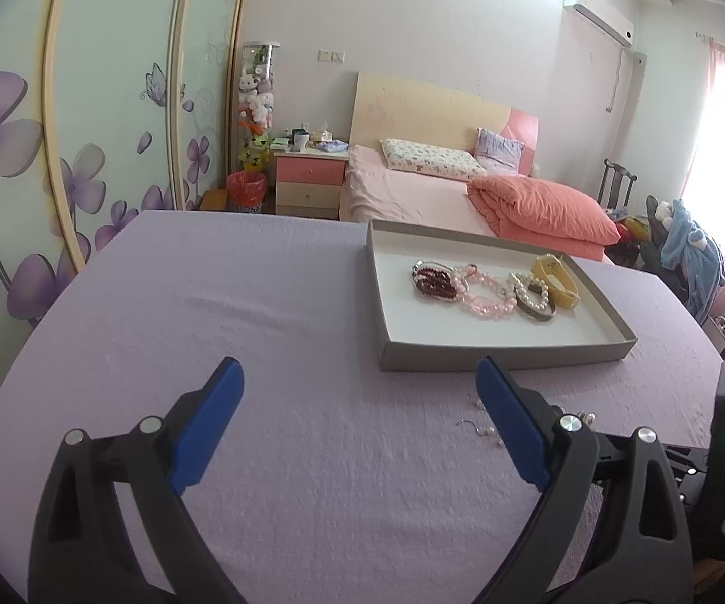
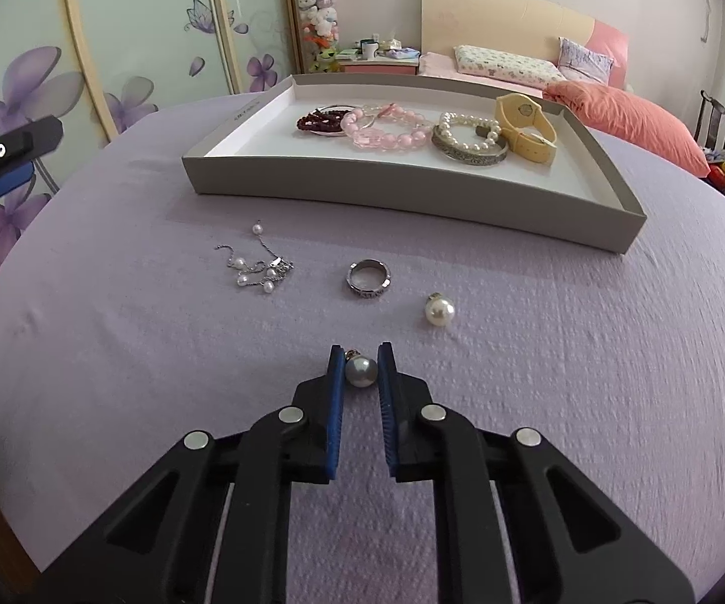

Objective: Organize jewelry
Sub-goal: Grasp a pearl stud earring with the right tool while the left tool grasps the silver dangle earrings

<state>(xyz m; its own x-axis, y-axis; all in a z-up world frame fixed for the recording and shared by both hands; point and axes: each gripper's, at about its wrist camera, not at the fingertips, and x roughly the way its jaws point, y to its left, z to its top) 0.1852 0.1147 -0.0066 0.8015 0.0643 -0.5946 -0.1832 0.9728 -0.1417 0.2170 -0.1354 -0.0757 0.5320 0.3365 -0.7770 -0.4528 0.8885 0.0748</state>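
My right gripper (image 2: 361,363) is shut on a grey pearl earring (image 2: 360,370) just above the purple cloth. Ahead of it lie a silver ring (image 2: 370,278), a white pearl earring (image 2: 439,311) and a thin silver chain with small pearls (image 2: 260,267). The grey tray (image 2: 412,201) beyond holds a dark red bead bracelet (image 2: 323,122), a pink bead bracelet (image 2: 387,132), a pearl bracelet with a silver bangle (image 2: 468,143) and a yellow watch (image 2: 526,123). My left gripper (image 1: 359,377) is open and empty, left of and in front of the tray (image 1: 508,355). It also shows at the right wrist view's left edge (image 2: 0,171).
The purple-covered table (image 2: 563,402) fills both views. Behind it are a pink bed (image 1: 437,191), a pink nightstand (image 1: 308,176) and a flowered wardrobe (image 1: 60,151). A chair with clothes (image 1: 684,246) stands at the right.
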